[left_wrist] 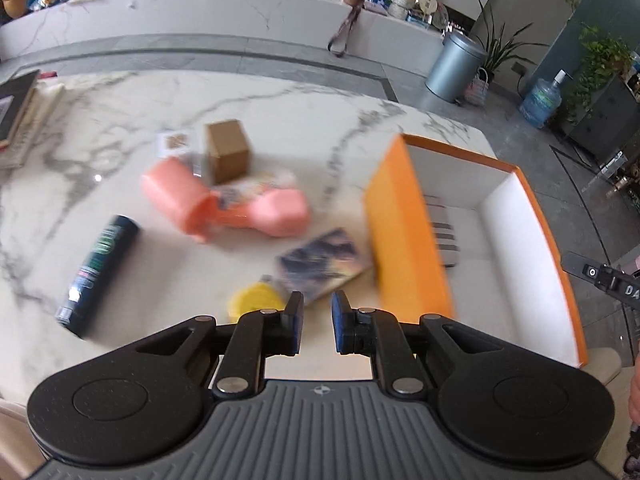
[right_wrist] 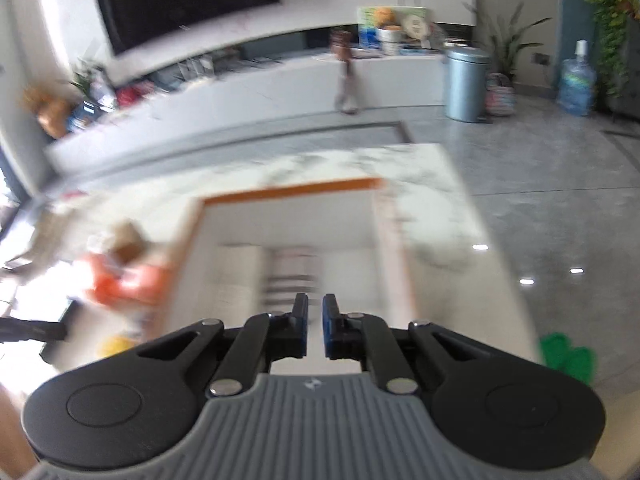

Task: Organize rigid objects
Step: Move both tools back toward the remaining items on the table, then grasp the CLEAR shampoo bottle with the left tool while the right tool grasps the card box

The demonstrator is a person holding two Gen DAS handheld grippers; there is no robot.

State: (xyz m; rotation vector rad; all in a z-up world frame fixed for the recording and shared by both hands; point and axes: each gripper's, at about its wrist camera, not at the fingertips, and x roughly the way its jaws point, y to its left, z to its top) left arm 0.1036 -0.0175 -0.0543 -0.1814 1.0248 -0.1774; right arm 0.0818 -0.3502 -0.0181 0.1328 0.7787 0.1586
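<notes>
An orange box with a white inside stands on the marble table at the right; a striped item lies in it. Left of it lie a pink container, a brown carton, a dark can, a yellow disc and a picture card. My left gripper hangs above the table's near edge, slightly apart and empty, close to the card. My right gripper is over the orange box, jaws a narrow gap apart, empty. The striped item shows below it.
Books lie at the table's far left. A grey bin, a water jug and plants stand on the floor beyond. A long white counter runs behind. Something green lies on the floor at the right.
</notes>
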